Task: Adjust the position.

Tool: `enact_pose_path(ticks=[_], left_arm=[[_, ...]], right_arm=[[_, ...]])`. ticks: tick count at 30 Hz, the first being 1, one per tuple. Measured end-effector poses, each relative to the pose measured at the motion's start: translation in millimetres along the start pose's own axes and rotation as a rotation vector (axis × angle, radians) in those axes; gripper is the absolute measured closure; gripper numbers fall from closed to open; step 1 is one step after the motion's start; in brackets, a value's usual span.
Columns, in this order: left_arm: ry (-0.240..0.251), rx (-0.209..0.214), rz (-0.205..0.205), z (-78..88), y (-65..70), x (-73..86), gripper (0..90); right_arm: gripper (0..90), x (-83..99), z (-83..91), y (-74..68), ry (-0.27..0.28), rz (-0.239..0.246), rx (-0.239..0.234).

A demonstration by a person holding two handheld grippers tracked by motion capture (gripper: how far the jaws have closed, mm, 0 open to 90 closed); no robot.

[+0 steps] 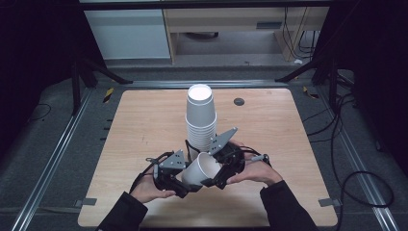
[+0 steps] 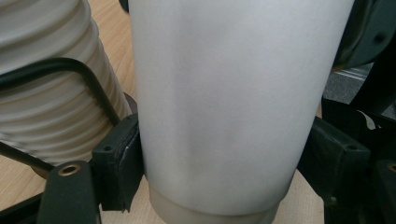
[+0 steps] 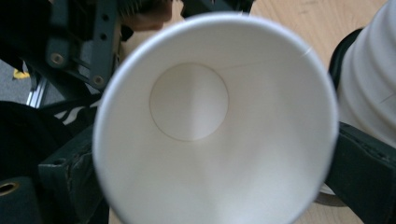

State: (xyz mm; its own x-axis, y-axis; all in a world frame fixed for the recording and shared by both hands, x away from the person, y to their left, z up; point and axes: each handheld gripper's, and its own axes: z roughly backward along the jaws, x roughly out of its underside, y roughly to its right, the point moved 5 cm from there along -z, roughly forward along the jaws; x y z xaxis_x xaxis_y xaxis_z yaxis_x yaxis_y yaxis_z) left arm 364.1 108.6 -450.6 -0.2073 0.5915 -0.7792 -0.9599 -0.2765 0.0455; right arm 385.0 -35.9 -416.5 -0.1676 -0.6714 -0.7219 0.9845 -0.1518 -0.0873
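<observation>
A tall stack of upturned white paper cups stands at the middle of the wooden table. Just in front of it a single white paper cup hangs tilted above the table, mouth toward the right hand. My left gripper is shut on its lower wall; the left gripper view shows that cup pressed between both pads, with the ribbed stack behind. My right gripper looks into the cup's mouth, its jaws against the rim on both sides. The stack stands beside it.
A small dark round grommet sits in the table's far right part. Black frame legs and cables stand on the grey floor around the table. Bare wood lies to the left and right of the stack.
</observation>
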Motion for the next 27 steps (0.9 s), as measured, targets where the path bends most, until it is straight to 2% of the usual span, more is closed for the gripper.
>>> enact_pose_path(ticks=[4,6,9,16,23,27], left_arm=[[0.002,0.001,0.007,0.6,-1.7,1.3,22.0],[0.011,-0.001,0.014,1.6,-2.6,1.3,21.9],[0.011,-0.010,0.013,2.7,-3.5,1.7,21.9],[0.020,-0.022,0.019,3.3,-4.6,1.3,21.9],[0.062,-0.036,0.042,5.2,-5.2,-1.6,21.9],[0.070,-0.037,0.037,3.8,-3.7,-3.0,21.9]], right_arm=[[3.3,-0.7,10.7,2.0,0.047,-0.010,0.029],[3.0,0.3,18.5,3.3,0.090,-0.017,0.053],[2.7,4.7,25.1,3.5,0.122,-0.038,0.063],[2.9,14.3,37.3,1.6,0.192,-0.086,0.051],[2.7,21.7,42.3,-3.0,0.229,-0.113,0.065],[2.5,25.7,43.9,-4.1,0.244,-0.131,0.069]])
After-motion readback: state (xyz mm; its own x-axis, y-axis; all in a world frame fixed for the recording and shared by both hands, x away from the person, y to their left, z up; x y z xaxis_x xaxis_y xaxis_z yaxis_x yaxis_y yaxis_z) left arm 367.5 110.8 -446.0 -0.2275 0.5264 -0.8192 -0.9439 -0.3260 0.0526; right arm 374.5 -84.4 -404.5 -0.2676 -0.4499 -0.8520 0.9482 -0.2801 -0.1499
